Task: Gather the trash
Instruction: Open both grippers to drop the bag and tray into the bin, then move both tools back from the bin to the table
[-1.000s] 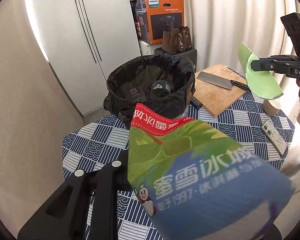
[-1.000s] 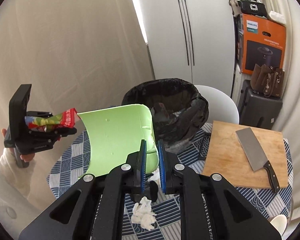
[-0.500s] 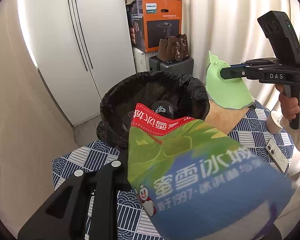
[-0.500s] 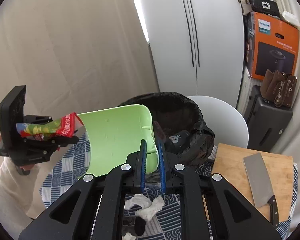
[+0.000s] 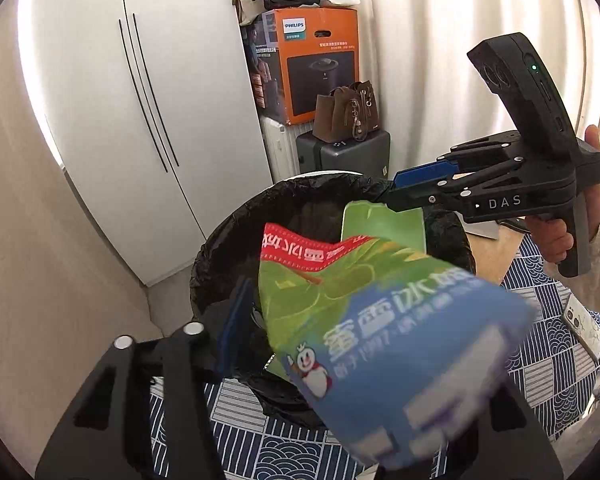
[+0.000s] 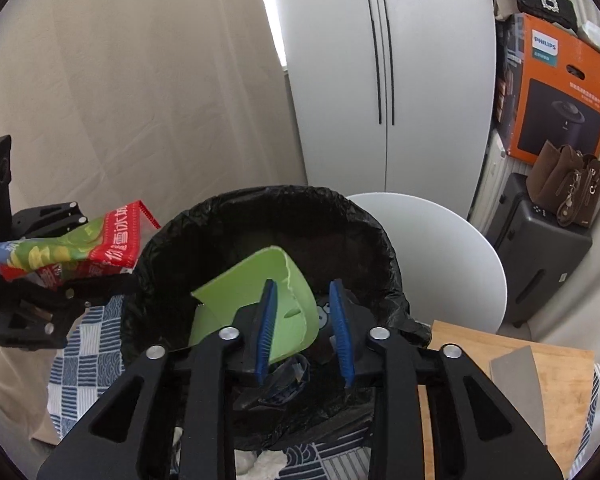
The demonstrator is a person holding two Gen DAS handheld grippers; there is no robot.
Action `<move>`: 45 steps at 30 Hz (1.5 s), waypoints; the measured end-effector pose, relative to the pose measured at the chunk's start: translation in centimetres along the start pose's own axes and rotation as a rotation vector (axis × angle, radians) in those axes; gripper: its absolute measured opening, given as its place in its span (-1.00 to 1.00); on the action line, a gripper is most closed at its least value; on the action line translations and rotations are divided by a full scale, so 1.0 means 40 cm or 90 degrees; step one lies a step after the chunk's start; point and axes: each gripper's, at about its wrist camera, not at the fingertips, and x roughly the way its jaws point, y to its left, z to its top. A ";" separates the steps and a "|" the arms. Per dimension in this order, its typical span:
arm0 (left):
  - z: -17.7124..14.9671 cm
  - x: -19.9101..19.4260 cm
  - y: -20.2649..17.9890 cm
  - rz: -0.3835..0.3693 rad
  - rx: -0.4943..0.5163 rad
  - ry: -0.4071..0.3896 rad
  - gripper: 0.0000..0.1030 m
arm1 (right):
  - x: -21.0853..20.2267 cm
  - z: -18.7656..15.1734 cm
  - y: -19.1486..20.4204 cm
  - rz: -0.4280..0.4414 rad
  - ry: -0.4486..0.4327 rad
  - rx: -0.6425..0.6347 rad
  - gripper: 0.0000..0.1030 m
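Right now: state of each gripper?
Left gripper: jaws opening, printed green-and-blue snack bag between them, over the black-lined bin.
Right gripper: jaws opening, broken green plastic piece dropping free.

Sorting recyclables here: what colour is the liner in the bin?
Black; the bin liner shows best in the right wrist view.

We see a wrapper (image 5: 380, 320) printed green and blue with a red band and white characters. The plastic piece (image 6: 256, 300) is plain light green, lying in a bin lined with a glossy black bag (image 6: 260, 224). Both tools are black with blue pads (image 6: 266, 332). The surface's cloth (image 5: 540, 376) is navy and white, patterned in checks, stripes and waves. The box (image 5: 320, 64) is orange.
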 end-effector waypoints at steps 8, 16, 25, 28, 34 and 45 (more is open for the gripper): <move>-0.014 -0.033 0.010 -0.004 -0.014 -0.023 0.87 | -0.052 -0.001 -0.026 -0.025 -0.045 0.016 0.65; -0.030 -0.084 -0.012 0.033 -0.009 -0.002 0.88 | -0.115 -0.025 -0.005 -0.049 -0.050 0.027 0.67; -0.083 -0.210 -0.070 0.046 -0.021 0.001 0.88 | -0.223 -0.080 0.060 -0.046 -0.047 0.022 0.70; -0.104 -0.248 -0.089 0.056 -0.027 0.006 0.88 | -0.265 -0.104 0.081 -0.052 -0.051 0.022 0.71; -0.144 -0.330 -0.121 0.064 -0.044 -0.004 0.88 | -0.340 -0.161 0.123 -0.065 -0.048 0.016 0.72; -0.234 -0.429 -0.186 0.079 -0.066 0.007 0.88 | -0.428 -0.269 0.184 -0.083 -0.032 0.007 0.72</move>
